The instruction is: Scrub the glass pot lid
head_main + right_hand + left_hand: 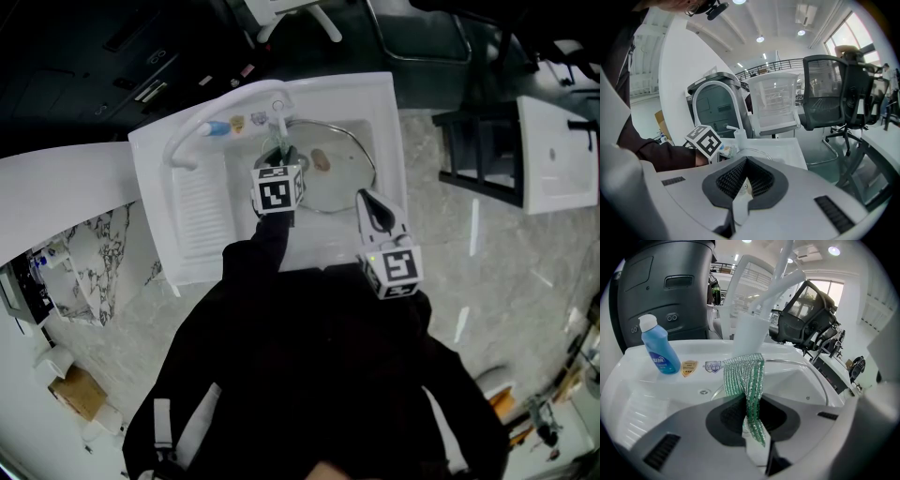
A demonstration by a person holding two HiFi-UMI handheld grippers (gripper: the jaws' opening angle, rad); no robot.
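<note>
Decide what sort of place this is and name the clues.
Probably an office or lab with a mock dishwashing station, not a kitchen: the white sink unit stands near a black mesh office chair and a grey office machine.

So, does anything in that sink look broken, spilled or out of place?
Nothing stands out. The glass lid lies in the sink and looks whole, the blue bottle stands upright on the ledge, and the left claw simply grips a green scrub cloth.

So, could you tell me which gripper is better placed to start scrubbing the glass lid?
Left: the left gripper is shut on the green scrub cloth by the glass lid; the right gripper holds nothing.
</note>
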